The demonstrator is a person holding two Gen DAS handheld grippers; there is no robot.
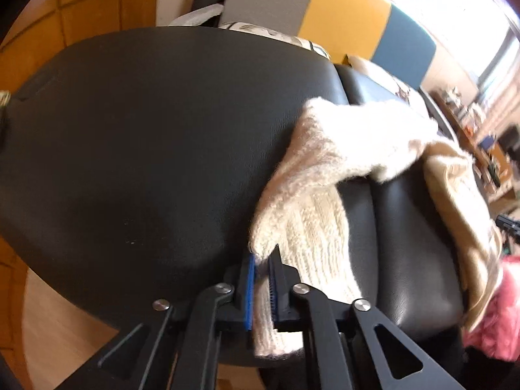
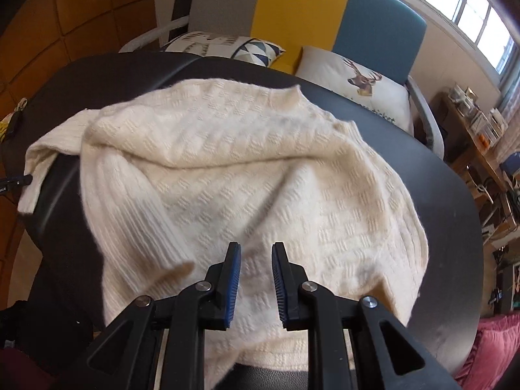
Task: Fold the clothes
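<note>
So there's a cream knit sweater lying spread out and rumpled on a black padded surface, covering most of it in the right wrist view. The ribbed hem is hanging toward the near edge and one sleeve is trailing off to the left side.

The left gripper is pinching the ribbed cuff end of that sleeve, with the blue pads clamped tight on the knit and the fabric bunching up between them. The cuff is sitting right at the near edge of the black surface, and the rest of the sleeve is running away and to the right toward the body of the sweater.

The right gripper is hovering over the lower middle of the sweater with its jaws parted a little and nothing caught between them. Whether the tips are actually brushing the knit is hard to say from this angle, it's kind of blurry there.

Behind the black surface a chair with grey, yellow and blue panels is standing, with a deer-print cushion and a geometric-print cushion resting on it. Something pink and fluffy is sitting off at the lower right, and a window is letting in bright light at the top right.
</note>
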